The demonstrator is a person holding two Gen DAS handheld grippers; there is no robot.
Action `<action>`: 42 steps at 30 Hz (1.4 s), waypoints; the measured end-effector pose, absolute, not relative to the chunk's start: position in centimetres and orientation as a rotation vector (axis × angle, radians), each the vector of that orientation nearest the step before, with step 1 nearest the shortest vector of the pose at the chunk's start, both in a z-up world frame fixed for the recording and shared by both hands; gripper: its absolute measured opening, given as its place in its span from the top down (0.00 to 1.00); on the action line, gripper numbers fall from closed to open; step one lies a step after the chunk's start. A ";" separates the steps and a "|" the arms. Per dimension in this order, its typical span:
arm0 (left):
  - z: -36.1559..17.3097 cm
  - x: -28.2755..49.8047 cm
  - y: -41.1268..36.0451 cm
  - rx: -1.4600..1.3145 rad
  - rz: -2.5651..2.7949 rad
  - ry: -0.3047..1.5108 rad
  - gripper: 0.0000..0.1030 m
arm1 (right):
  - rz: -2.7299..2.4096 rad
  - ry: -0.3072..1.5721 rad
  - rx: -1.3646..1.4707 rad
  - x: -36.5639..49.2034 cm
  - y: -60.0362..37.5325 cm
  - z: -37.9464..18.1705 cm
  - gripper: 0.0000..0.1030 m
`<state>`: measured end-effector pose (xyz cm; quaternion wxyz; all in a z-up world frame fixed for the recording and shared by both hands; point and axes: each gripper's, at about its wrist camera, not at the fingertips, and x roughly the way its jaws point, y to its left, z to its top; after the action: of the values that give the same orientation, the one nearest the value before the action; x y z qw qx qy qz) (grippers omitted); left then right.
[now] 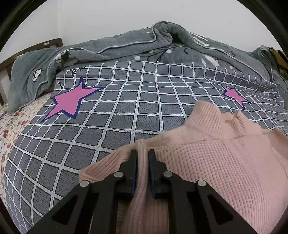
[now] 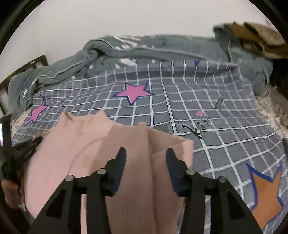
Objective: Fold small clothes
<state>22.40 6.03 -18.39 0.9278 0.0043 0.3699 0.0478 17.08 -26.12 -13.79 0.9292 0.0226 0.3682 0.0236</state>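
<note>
Close up, the left tool (image 1: 143, 153) pinches a raised fold of a pink ribbed sweater (image 1: 207, 158), its two fingers nearly together with the knit squeezed between them. Only this view shows the sweater's high collar (image 1: 208, 115) clearly, lying ahead and to the right of that tool on the checked bedspread (image 1: 126, 108), and a large pink star (image 1: 72, 102) printed far ahead to its left.

From the right wrist, the right tool (image 2: 145, 153) stands wide apart over the sweater (image 2: 129, 180), gripping nothing; a long fold of knit runs between the spread fingers. This blurred view alone shows the left tool (image 2: 27, 145) from outside, at the sweater's left edge, and an orange star (image 2: 266, 194) on the bedspread (image 2: 180, 100) to the right tool's right.

Beyond both tools a rumpled grey quilt (image 1: 144, 41) lies bunched across the far side of the bed, against a pale wall (image 1: 126, 16).
</note>
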 end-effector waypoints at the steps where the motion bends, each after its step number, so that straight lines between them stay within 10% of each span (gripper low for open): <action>1: -18.4 22.4 6.1 0.007 0.097 0.758 0.88 | 0.037 0.738 0.023 16.2 -25.8 -13.4 0.54; 7: -17.8 21.9 6.3 -0.015 0.053 0.759 0.82 | 0.055 0.691 -0.033 11.7 -23.4 -11.9 0.54; 17: -14.1 16.9 9.1 -0.088 -0.082 0.707 0.37 | 0.216 0.692 0.017 7.6 -16.5 -14.2 0.56; 42: -19.5 11.0 12.3 -0.382 -0.318 0.869 0.36 | 0.062 0.670 -0.078 9.0 -12.5 -17.5 0.53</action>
<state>11.01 12.27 -19.45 0.8774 -0.1830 0.4164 -0.1524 8.99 -12.48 -17.49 0.9432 -0.0383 0.3286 0.0305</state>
